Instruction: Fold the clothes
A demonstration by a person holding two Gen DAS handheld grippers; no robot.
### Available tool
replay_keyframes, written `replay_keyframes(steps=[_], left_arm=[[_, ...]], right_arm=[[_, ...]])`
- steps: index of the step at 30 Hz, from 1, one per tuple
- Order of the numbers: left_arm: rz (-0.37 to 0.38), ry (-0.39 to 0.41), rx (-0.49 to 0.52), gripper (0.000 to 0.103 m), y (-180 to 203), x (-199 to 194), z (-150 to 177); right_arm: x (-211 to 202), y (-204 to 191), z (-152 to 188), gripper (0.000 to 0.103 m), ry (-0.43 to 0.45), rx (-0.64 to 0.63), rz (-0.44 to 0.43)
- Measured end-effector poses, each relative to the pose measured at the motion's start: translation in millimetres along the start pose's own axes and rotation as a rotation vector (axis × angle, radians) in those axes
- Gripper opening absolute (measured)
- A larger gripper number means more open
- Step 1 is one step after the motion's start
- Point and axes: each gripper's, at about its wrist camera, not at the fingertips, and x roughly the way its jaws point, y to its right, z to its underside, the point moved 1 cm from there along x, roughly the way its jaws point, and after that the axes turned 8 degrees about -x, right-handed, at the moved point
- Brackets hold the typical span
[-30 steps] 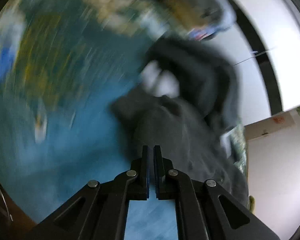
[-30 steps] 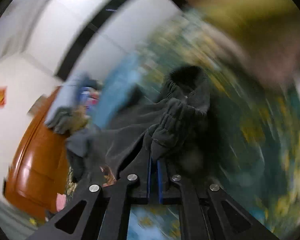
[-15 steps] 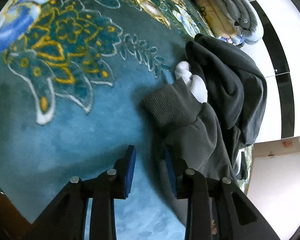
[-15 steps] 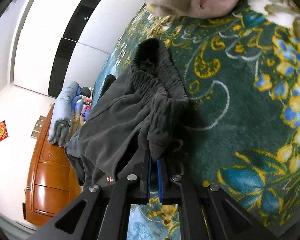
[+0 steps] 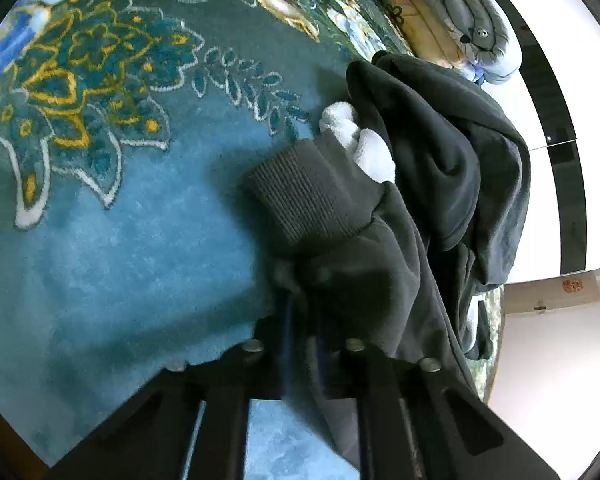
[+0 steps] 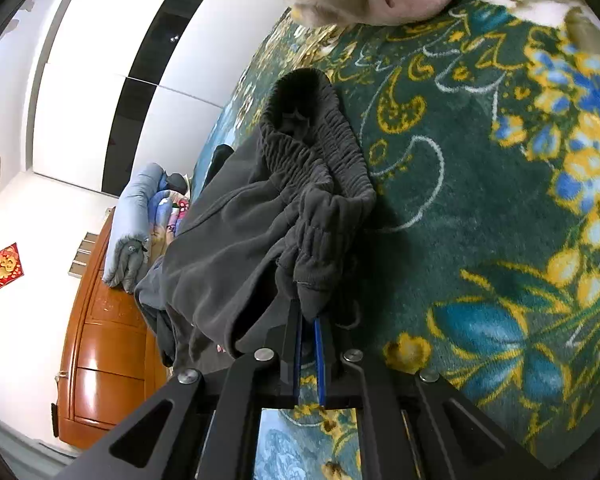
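The right gripper [image 6: 308, 316] is clenched on the gathered waistband of dark grey trousers [image 6: 236, 240]; the left gripper [image 5: 300, 312] pinches a trouser leg below its ribbed cuff [image 5: 312, 192]. The trousers lie crumpled on a flowered carpet [image 5: 120, 220], with folded bedding [image 5: 464, 20] beyond.

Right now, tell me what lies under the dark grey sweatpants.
Under the dark grey sweatpants lies the teal floral carpet. A white cloth pokes out beside the ribbed cuff; the rest of it is covered.

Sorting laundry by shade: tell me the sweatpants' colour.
Dark charcoal grey sweatpants, plain and unpatterned; clearest in the right wrist view.
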Motion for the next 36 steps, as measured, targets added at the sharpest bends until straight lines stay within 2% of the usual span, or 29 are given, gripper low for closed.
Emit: replay_keyframes(steps=[3, 7, 9, 12, 16, 18, 21, 22, 23, 25, 29, 30, 31, 33, 36], left_arm=[[-0.008, 0.026, 0.014, 0.002, 12, -10, 2], [0.061, 0.092, 0.081, 0.002, 37, -54, -2], [0.069, 0.145, 0.135, 0.002, 44, -78, 1], [0.036, 0.133, 0.171, 0.002, 17, -95, 3], [-0.041, 0.075, 0.09, 0.002, -20, -68, 7], [-0.066, 0.074, 0.083, 0.002, -25, -63, 8], [-0.057, 0.07, 0.065, 0.002, -26, -68, 8], [-0.051, 0.068, 0.059, 0.002, -25, -70, 8], [-0.048, 0.067, 0.059, 0.002, -23, -72, 8], [-0.046, 0.064, 0.063, 0.002, -20, -73, 7], [-0.037, 0.059, 0.075, 0.002, -21, -69, 6], [-0.033, 0.055, 0.078, 0.002, -20, -70, 6], [-0.029, 0.053, 0.081, 0.002, -20, -70, 6], [-0.017, 0.052, 0.089, 0.002, -21, -73, 7], [-0.001, 0.041, 0.096, 0.002, -24, -76, 9]], right_arm=[[-3, -1, 1, 0.006, 0.007, -0.006, -0.007], [-16, -11, 0, 0.006, 0.042, -0.055, -0.027], [-23, -15, 1, 0.006, 0.054, -0.085, -0.03], [-26, -9, 7, 0.006, 0.042, -0.093, -0.018], [-21, 4, 17, 0.009, 0.012, -0.053, -0.007], [-21, 6, 18, 0.011, 0.008, -0.051, -0.005], [-25, 1, 14, 0.026, 0.029, -0.069, -0.023], [-26, 0, 13, 0.039, 0.039, -0.071, -0.025], [-27, -1, 12, 0.048, 0.05, -0.07, -0.027], [-28, 0, 8, 0.051, 0.074, -0.055, -0.027], [-30, 6, 2, 0.049, 0.115, -0.017, 0.004], [-33, 6, 3, 0.046, 0.124, -0.011, -0.001], [-37, 7, 3, 0.032, 0.133, -0.005, -0.007], [-43, 7, 4, 0.025, 0.151, 0.007, -0.017], [-56, 8, 6, 0.023, 0.187, 0.017, -0.035]])
